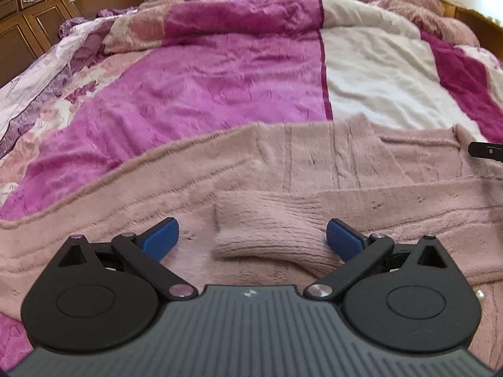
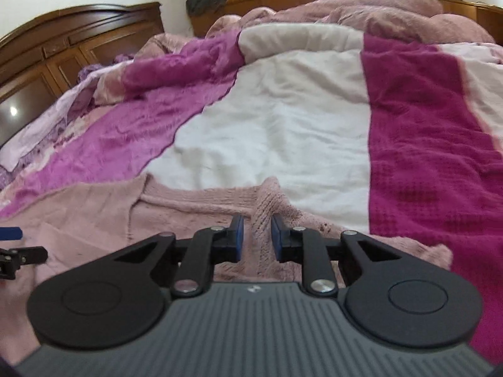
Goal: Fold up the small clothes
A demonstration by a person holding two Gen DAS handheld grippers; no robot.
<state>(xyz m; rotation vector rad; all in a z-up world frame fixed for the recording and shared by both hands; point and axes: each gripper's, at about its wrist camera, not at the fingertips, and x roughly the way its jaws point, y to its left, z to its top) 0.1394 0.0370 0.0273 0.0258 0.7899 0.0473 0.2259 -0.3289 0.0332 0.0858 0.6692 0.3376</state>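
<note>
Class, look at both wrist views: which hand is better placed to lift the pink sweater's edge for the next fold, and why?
Right, probably. The right tongs already straddle a raised ridge of the pink sweater with a narrow gap. The left tongs stand wide open over a sleeve, gripping nothing.

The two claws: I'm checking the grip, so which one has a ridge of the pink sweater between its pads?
The right claw: sweater fabric rises between its narrow-set pads. The left claw gapes wide.

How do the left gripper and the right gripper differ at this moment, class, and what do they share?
The left gripper has its jaws spread wide; the right gripper has its jaws nearly together. A raised fold of the pink sweater lies loose between the left gripper's blue pads, while a ridge of it stands in the right gripper's narrow gap. Both are black with blue pads, over the same sweater.
</note>
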